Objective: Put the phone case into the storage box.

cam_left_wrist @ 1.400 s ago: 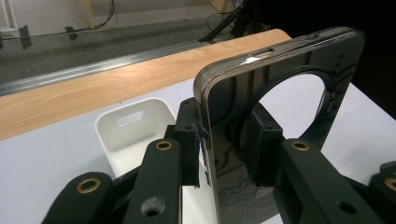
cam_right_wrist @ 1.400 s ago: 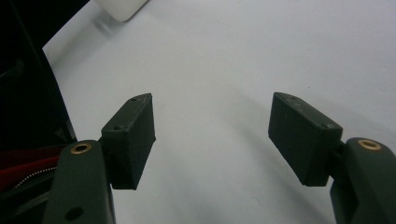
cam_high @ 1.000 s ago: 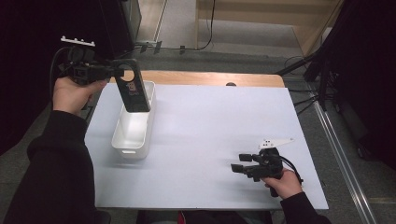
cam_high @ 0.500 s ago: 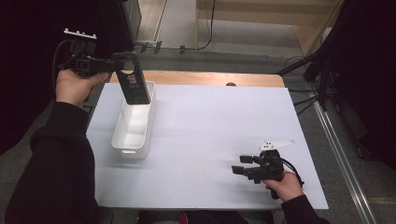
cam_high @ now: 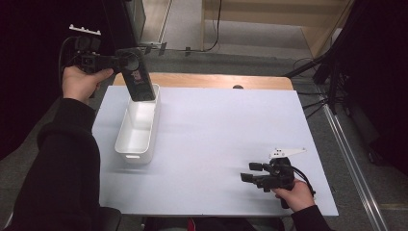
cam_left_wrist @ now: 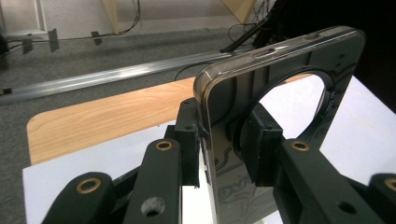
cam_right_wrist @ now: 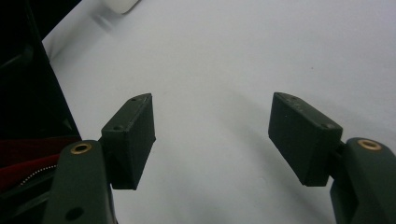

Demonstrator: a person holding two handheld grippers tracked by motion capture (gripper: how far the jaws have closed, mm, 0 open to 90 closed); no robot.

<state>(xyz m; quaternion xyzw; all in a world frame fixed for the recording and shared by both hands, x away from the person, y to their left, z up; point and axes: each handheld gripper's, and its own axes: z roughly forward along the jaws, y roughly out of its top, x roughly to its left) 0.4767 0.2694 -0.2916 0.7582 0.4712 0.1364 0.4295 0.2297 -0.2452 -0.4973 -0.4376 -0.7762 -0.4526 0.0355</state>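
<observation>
Hanging in the air above the far end of the white bin point(cam_high: 137, 126), a dark phone case point(cam_high: 137, 74) is pinched between the jaws of the left gripper point(cam_high: 120, 60), which grip it near its upper end so that the rest slopes down toward the bin's far rim without, as far as the high view lets me judge, touching it. In the left gripper view the phone case point(cam_left_wrist: 280, 93) stands edge-on between the two black pads, its glossy rim catching the light and a large round cut-out showing the pale worktop point(cam_left_wrist: 299, 98) through it; the pads press on both faces just below that opening. The left hand point(cam_high: 82, 82) holds the gripper up beyond the worktop's left far corner, with a dark sleeve running down to the bottom edge. The bin itself sits lengthwise on the left part of the white worktop point(cam_high: 216, 130) and looks empty. Well apart, near the front right corner, the right gripper point(cam_high: 248, 172) lies low over the surface in the right hand point(cam_high: 296, 195), its jaws spread with nothing between them, and only bare white worktop point(cam_right_wrist: 224, 70) shows past its pads point(cam_right_wrist: 133, 135).
</observation>
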